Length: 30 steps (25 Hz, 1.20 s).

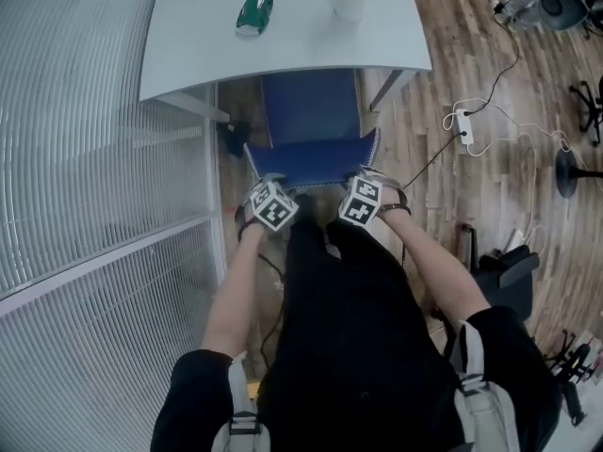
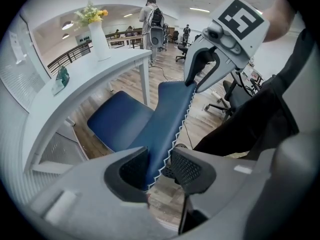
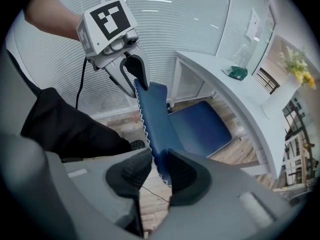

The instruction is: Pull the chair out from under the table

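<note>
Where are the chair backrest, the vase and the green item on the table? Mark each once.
chair backrest (image 1: 311, 163), head view, middle of its blue cloth.
vase (image 2: 101, 43), left gripper view, its white body.
green item (image 1: 254, 11), head view, its middle.

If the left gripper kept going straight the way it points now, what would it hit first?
The blue fabric chair backrest: the left gripper grips its top edge, pointing steeply down along it. Past that, probably the wooden floor.
</note>
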Motion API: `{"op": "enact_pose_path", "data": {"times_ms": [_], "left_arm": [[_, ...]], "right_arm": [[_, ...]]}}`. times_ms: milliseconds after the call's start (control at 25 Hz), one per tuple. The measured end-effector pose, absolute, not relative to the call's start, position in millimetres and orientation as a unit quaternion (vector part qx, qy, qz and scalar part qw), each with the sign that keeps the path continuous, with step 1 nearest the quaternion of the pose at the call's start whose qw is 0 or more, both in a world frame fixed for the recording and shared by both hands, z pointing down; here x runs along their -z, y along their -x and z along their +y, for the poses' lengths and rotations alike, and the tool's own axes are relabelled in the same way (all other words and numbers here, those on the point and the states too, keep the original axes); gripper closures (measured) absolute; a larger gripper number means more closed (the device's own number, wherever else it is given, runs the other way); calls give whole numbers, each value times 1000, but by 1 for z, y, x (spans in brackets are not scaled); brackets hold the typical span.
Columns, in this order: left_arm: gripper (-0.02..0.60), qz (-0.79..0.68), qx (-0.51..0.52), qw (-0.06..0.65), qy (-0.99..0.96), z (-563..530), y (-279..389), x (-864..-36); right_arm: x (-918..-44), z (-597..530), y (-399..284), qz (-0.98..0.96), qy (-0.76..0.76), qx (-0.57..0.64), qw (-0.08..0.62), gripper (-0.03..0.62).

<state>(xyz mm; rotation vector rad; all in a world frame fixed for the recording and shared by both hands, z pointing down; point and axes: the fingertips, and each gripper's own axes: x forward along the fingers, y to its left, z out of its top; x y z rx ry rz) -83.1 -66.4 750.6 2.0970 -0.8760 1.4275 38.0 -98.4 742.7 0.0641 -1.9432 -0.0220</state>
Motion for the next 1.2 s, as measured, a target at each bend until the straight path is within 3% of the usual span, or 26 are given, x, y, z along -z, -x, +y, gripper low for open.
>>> {"op": "enact_pose_path", "data": {"times_ms": [1200], "left_arm": [[439, -250, -507, 187, -803, 34, 102, -735]], "right_arm": [[-732, 17, -21, -806, -100, -22, 583, 490]]}}
